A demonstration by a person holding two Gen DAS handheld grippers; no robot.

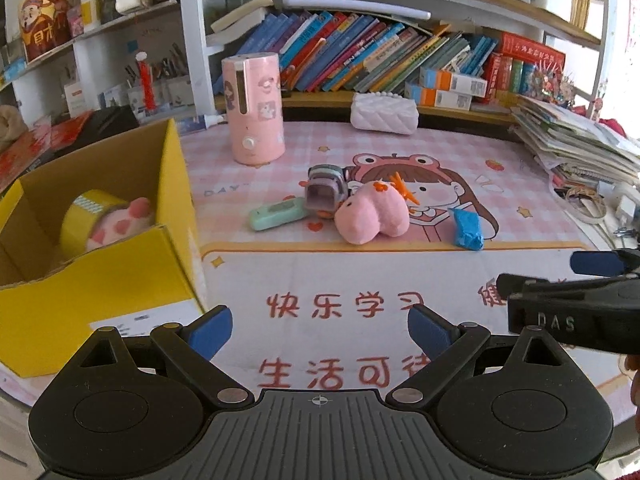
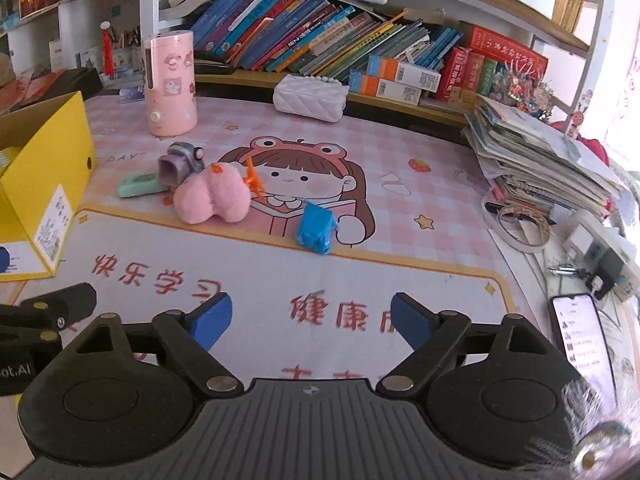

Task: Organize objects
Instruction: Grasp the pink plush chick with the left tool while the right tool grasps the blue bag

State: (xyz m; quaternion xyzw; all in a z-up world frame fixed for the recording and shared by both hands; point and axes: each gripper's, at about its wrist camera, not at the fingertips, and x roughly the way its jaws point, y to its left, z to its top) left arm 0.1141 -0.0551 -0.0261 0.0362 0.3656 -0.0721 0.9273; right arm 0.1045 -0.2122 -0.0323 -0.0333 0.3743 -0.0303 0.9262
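Both grippers spread, nothing between pads: left gripper (image 1: pixel 320 332), right gripper (image 2: pixel 310 322). Low over mat (image 2: pixel 400 264). Mid-mat cluster: plush (image 1: pixel 370 214), toy camera (image 1: pixel 324 192), green case (image 1: pixel 278 212), orange clip (image 1: pixel 404 190), blue packet (image 1: pixel 468 228). Box (image 1: pixel 120 280) at left, holding tape (image 1: pixel 86 212).

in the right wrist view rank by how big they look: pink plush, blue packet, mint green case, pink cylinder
1. pink cylinder
2. pink plush
3. blue packet and mint green case: they look about alike, and the case is partly hidden behind the small grey toy, so I won't rank them.
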